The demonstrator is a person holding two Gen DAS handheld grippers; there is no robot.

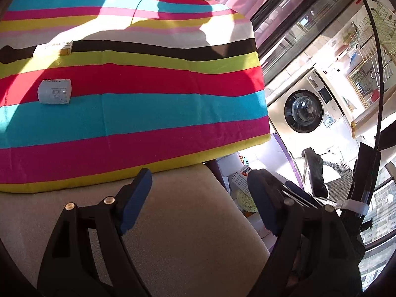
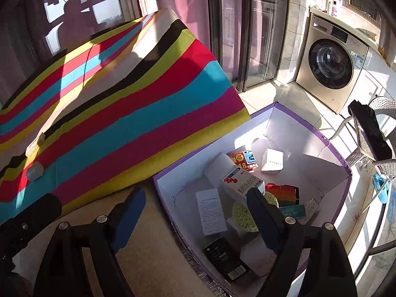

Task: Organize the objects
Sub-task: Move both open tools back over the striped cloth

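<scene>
A striped cloth (image 1: 148,99) covers a raised surface. On it lie a small grey-white box (image 1: 54,91) and a long white-and-yellow box (image 1: 53,48); both also show in the right wrist view, the grey box (image 2: 35,171) and the long box (image 2: 35,144). A purple-rimmed white bin (image 2: 304,133) beside the surface holds several boxes, a black packet (image 2: 226,257) and a yellow sponge (image 2: 243,214). My left gripper (image 1: 198,198) is open and empty over the beige edge. My right gripper (image 2: 195,212) is open and empty above the bin's near rim.
A gold washing machine (image 2: 331,66) stands at the far right by sliding glass doors (image 2: 247,32). A wicker chair (image 2: 376,146) with a dark item on it sits right of the bin. A beige cushion (image 1: 185,222) lies under both grippers.
</scene>
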